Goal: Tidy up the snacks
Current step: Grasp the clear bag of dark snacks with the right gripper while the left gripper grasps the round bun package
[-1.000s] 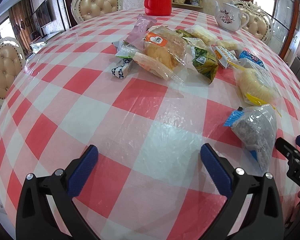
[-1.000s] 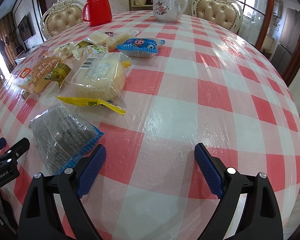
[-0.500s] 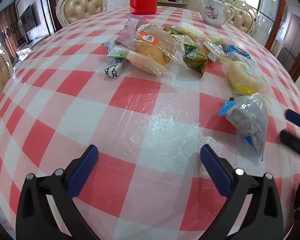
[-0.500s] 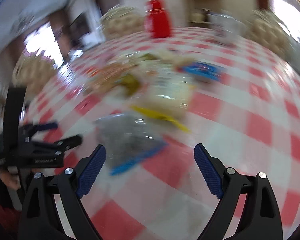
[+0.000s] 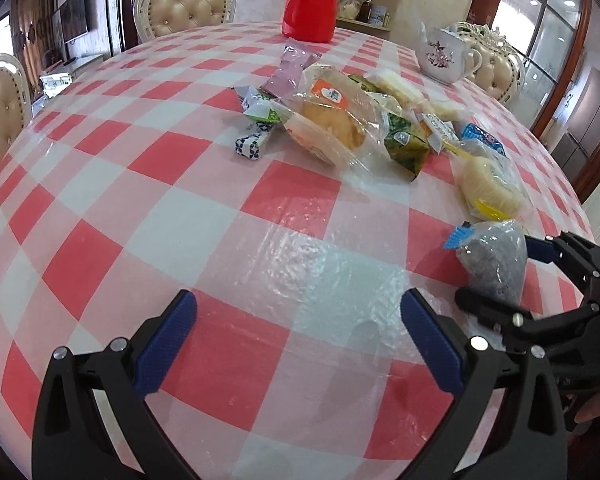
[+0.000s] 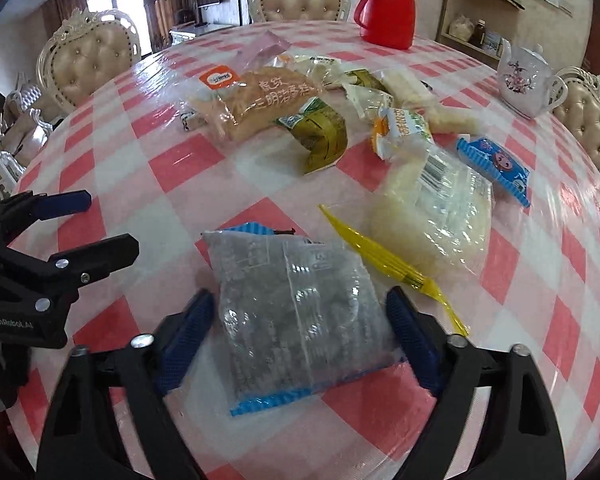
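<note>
1. Nearest of all, a clear packet of dark grey snack (image 6: 296, 304) with blue crimped ends lay flat on the tabletop (image 6: 168, 164), between the pads of the right gripper (image 6: 300, 320).
2. That gripper's jaws were closing around the grey packet; its blue pads stood just beside the packet's long edges, and a firm press could not be made out.
3. Just beyond the grey packet lay a pale round cake in a clear bag (image 6: 432, 216) with a yellow sealed edge.
4. Farther from the grey packet, a blue wrapped snack (image 6: 496, 168) lay past the cake bag, with a green packet (image 6: 320, 136) and a large bread bag (image 6: 252, 100) beyond it in the heap of snacks.
5. Beside the grey packet, the left gripper (image 5: 300, 344) hovered over bare checked cloth with its jaws spread wide and nothing between them.
6. Well beyond the grey packet, at the far side of the tabletop, stood a red flask (image 6: 386, 6) and a white flowered teapot (image 6: 526, 80).
</note>
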Demonstrator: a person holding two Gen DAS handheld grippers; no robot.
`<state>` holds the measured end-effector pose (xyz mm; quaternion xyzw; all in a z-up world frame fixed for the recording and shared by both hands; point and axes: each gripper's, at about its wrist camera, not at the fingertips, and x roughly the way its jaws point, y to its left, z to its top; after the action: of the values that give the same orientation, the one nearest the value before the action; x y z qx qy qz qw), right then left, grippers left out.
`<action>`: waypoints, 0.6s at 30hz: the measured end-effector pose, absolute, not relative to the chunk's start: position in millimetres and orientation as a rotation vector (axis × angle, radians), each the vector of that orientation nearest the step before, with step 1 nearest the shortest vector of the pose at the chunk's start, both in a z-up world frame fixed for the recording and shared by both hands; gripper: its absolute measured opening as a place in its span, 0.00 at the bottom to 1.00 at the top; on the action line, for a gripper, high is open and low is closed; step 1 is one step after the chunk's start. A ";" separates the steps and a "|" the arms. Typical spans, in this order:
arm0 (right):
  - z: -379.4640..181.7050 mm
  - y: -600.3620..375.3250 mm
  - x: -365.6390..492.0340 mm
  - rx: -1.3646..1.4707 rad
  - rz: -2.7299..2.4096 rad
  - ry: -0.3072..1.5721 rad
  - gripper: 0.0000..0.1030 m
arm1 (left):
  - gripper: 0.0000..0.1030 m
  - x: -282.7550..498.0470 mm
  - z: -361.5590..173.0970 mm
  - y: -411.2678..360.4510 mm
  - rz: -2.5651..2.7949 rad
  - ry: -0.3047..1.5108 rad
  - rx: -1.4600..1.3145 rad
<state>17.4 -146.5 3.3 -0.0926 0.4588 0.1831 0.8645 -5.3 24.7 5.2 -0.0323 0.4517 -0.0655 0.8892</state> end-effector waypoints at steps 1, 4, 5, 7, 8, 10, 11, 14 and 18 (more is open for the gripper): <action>3.6 -149.3 16.8 -0.180 0.380 0.959 0.67 | 0.99 -5.0 5.1 24.6 -0.133 0.939 -0.066; 7.3 -157.5 9.9 -0.153 0.364 0.931 0.58 | 0.99 -4.7 4.6 22.8 -0.123 0.942 -0.056; 8.7 -160.6 5.1 -0.150 0.353 0.916 0.55 | 0.99 -3.9 4.5 23.1 -0.121 0.942 -0.056; 13.5 -169.1 -6.6 -0.131 0.329 0.881 0.53 | 0.99 -3.4 4.6 22.9 -0.117 0.942 -0.054; 16.0 -173.2 -11.3 -0.118 0.322 0.868 0.53 | 0.99 -3.3 4.5 22.3 -0.111 0.943 -0.052; 21.6 -187.5 -23.0 -0.071 0.299 0.836 0.53 | 0.99 -3.3 4.2 22.3 -0.093 0.945 -0.044; 24.4 -198.2 -29.9 -0.042 0.272 0.817 0.53 | 0.99 -4.4 5.0 21.8 -0.070 0.938 -0.037; 28.6 -227.9 -43.7 0.007 0.169 0.779 0.53 | 0.99 -10.3 11.2 8.2 -0.086 0.896 0.016; 29.6 -266.3 -50.6 0.070 0.043 0.767 0.53 | 0.99 -6.9 14.6 -32.6 -0.245 0.911 0.018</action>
<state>-50.6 -266.3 29.6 0.0341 0.3739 0.0209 0.9266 -6.9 -32.6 14.6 0.0087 0.4389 -0.1181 0.8907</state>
